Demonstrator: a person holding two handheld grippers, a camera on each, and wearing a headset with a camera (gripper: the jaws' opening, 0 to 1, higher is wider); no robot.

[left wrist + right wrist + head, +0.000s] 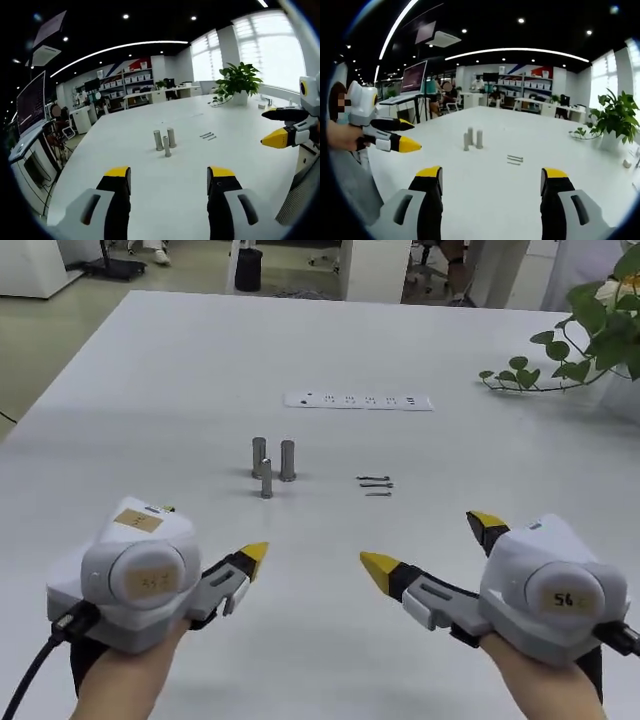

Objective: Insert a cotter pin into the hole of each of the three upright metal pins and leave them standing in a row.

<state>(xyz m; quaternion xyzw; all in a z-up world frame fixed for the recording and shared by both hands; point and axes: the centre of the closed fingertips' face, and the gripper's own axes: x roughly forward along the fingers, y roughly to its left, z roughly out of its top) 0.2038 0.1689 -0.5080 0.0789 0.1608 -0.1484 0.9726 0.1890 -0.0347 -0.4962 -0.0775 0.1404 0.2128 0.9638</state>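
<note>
Three short grey metal pins point(270, 466) stand upright in a tight cluster at the middle of the white table point(150, 390). Three small cotter pins point(375, 485) lie side by side just right of them. My left gripper point(212, 535) is held at the near left, open, with nothing between its yellow-tipped fingers point(254, 552). My right gripper point(433, 543) is at the near right, also open and holding nothing. Both are well short of the pins. From the left gripper view point(169, 175) the metal pins point(165, 140) and cotter pins point(207, 135) lie ahead. The right gripper view point(491, 174) looks toward the same metal pins point(473, 138) and cotter pins point(514, 160).
A white power strip point(358, 401) lies flat beyond the pins. A leafy potted plant point(585, 335) reaches over the far right of the table. Desks, shelves and people are in the room behind.
</note>
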